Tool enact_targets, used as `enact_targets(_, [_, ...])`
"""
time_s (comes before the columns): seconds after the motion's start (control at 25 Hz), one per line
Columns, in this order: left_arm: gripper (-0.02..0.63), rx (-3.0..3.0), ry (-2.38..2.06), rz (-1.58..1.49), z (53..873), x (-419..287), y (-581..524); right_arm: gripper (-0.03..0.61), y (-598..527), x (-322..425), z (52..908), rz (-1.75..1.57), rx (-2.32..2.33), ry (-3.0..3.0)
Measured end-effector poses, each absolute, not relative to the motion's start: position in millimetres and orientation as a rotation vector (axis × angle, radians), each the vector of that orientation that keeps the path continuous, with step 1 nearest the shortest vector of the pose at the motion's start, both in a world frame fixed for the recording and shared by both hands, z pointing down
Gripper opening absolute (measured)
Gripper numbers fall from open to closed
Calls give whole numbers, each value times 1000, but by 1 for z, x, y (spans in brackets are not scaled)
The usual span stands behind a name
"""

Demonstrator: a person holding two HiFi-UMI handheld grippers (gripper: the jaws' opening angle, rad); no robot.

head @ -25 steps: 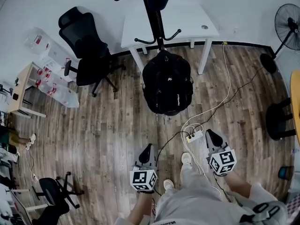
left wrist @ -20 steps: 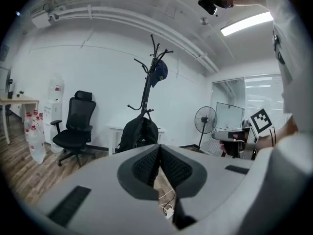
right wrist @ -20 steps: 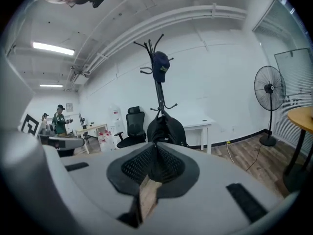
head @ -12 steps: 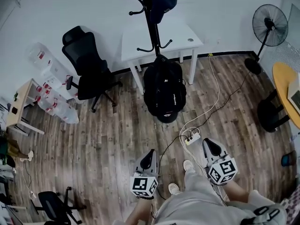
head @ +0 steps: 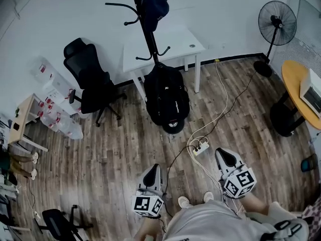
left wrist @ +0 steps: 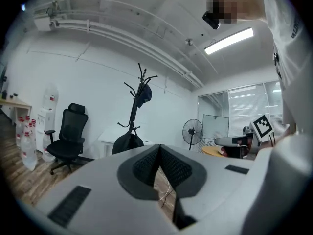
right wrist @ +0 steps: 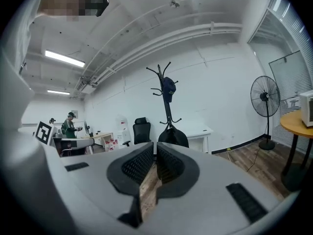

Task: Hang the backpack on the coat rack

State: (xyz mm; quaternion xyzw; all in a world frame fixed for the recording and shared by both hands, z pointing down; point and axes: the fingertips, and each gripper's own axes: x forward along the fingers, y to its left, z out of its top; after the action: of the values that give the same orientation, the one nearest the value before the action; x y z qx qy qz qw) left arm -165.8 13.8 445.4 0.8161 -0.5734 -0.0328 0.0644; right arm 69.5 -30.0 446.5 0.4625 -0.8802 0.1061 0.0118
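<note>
On coat rack (head: 146,31), backpack (head: 166,97) hangs below lower hooks; left gripper (head: 152,169), right gripper (head: 223,153) both closed, empty.

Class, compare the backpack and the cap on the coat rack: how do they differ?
The backpack is large; the cap is small. The backpack hangs by the low hooks, near the floor; the cap sits at the top. Both are dark and on the coat rack.

Floor (head: 100,149) | I logged wood planks | middle: power strip (head: 201,147) lay there | far edge: coat rack (head: 148,34), white desk (head: 168,41), office chair (head: 90,82), fan (head: 277,23) stood.
</note>
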Motion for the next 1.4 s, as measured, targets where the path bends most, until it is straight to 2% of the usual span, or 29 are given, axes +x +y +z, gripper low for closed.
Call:
enact_targets(0.48, [9,2516,-1707,-107,419,-83,34,15,-1,120,418,245,1336,-2813])
enact_targets(0.8, [9,2542,-1730,-106,399,-68,46,14,1,115,404,232,1283,-2841])
enact_targets(1.4, [9,2536,-1752,-74,411,-73,47,14,-5,109,403,257,1303,-2851])
